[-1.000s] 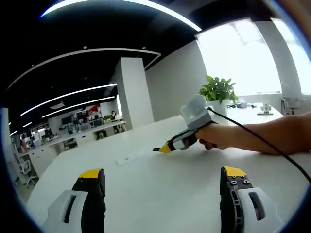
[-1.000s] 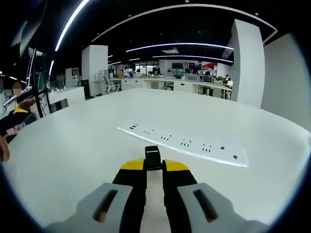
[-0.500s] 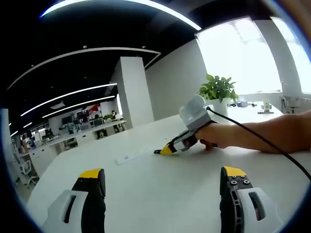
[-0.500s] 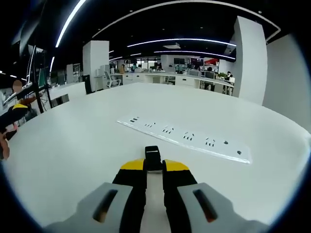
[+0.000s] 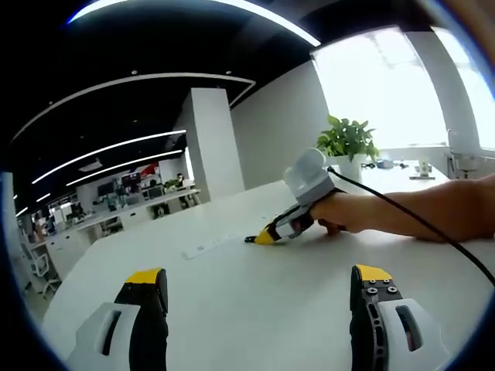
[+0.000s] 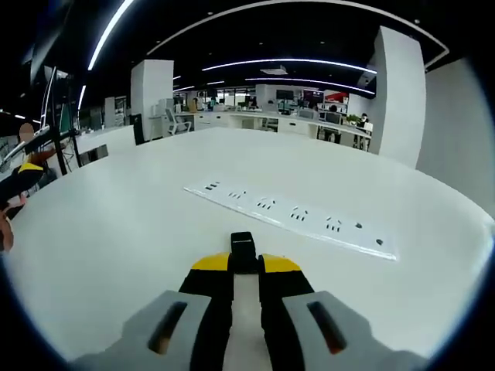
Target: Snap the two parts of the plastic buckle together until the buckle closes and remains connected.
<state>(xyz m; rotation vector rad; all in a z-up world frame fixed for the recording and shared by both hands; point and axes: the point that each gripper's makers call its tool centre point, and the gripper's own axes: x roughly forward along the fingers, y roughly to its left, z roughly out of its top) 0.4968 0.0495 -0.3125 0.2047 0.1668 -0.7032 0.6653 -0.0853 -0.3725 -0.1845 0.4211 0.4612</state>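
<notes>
My right gripper point(image 6: 245, 264) is shut on a small black buckle part point(image 6: 243, 246) that sticks out past its yellow tips, low over the white table point(image 6: 116, 255). In the left gripper view the same right gripper point(image 5: 259, 238) comes in from the right, held by a person's hand point(image 5: 344, 215), with its tip just above the table. My left gripper point(image 5: 259, 277) stands open with nothing between its jaws. Its yellow tip point(image 6: 27, 170) shows at the far left of the right gripper view.
A long white power strip point(image 6: 294, 219) lies flat on the table beyond the right gripper, and is also seen as the power strip point(image 5: 205, 247) left of that gripper. A potted plant point(image 5: 348, 143) stands at the far edge. A black cable point(image 5: 418, 224) trails along the forearm.
The right gripper has shifted only slightly while still holding the buckle part. The left gripper has stayed open and still.
</notes>
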